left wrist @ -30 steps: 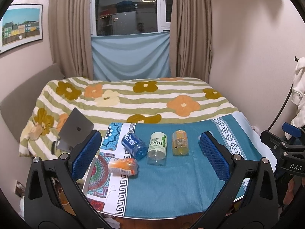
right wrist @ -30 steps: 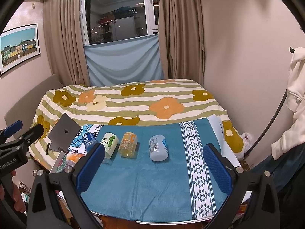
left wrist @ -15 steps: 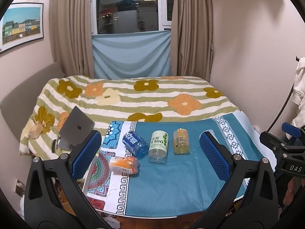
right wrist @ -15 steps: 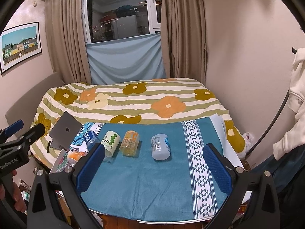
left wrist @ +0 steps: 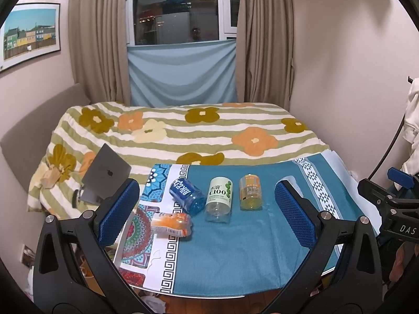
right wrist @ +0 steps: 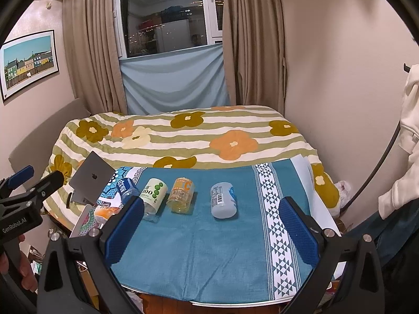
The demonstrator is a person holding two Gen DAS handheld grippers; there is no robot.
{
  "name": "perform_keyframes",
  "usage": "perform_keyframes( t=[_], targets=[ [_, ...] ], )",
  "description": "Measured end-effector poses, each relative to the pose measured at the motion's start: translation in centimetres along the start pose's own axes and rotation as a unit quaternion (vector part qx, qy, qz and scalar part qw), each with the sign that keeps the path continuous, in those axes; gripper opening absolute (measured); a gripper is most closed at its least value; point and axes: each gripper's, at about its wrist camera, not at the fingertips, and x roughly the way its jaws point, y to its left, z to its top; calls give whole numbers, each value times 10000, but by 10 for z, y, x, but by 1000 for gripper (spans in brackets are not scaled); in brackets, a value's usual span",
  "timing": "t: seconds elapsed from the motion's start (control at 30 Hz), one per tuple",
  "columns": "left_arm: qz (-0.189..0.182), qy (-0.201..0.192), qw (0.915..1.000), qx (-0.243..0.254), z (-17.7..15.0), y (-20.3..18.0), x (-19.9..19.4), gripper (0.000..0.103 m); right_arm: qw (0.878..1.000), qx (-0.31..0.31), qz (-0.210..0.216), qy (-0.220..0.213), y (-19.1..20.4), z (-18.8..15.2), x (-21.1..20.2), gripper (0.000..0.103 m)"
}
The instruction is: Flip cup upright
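Several cut-bottle cups lie on their sides on a table under a teal cloth (left wrist: 235, 251). In the left wrist view: an orange one (left wrist: 171, 223), a blue one (left wrist: 187, 196), a white-green "C100" one (left wrist: 218, 198) and a yellow-orange one (left wrist: 250, 195). The right wrist view shows the white-green cup (right wrist: 153, 195), the yellow-orange cup (right wrist: 181, 195) and a pale blue cup (right wrist: 223, 200) to the right. My left gripper (left wrist: 207, 214) is open, above the table's near side. My right gripper (right wrist: 212, 227) is open, short of the pale blue cup. Both are empty.
A bed with a flowered striped quilt (left wrist: 183, 133) lies behind the table. A grey laptop (left wrist: 106, 174) leans at the table's left. A patterned cloth (left wrist: 141, 235) covers the table's left end. White clothes (right wrist: 408, 136) hang on the right. The other gripper (right wrist: 23, 198) shows at left.
Both grippers have drifted slightly; the view shifted a little and the cups sit slightly lower in frame. No cup has moved. Both grippers stay open.
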Motion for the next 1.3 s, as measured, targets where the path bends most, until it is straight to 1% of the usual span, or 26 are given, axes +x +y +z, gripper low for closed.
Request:
perform_keyframes(
  t=[0.17, 0.37, 0.5, 0.6, 0.8, 0.9, 1.0, 1.1, 1.3],
  targets=[
    [16, 12, 10000, -3, 0, 0, 0, 103, 9999, -39, 87, 50, 4, 0, 0, 103],
    [128, 259, 9994, -202, -2, 17, 9, 103, 9989, -280, 304, 235, 19, 9, 13, 103],
    [268, 464, 9980, -345, -5, 34, 20, 103, 9958, -469, 584, 523, 32, 16, 35, 103],
    [371, 663, 9960, -461, -9, 48, 33, 103, 9915, -550, 848, 821, 43, 20, 60, 103],
    [505, 1114, 9902, -668, -29, 76, 69, 103, 9793, -854, 1219, 1371, 73, 24, 120, 103],
    [559, 1362, 9863, -737, -40, 88, 88, 103, 9693, -933, 1487, 1722, 91, 22, 157, 103],
    [567, 1621, 9814, -856, -52, 103, 107, 103, 9593, -1057, 1657, 2027, 111, 17, 193, 103],
    [492, 1883, 9753, -1047, -65, 115, 125, 103, 9528, -1219, 1734, 2173, 131, 15, 221, 102],
    [465, 2283, 9654, -1175, -90, 130, 157, 103, 9361, -1753, 1857, 2418, 172, 13, 272, 101]
  ],
)
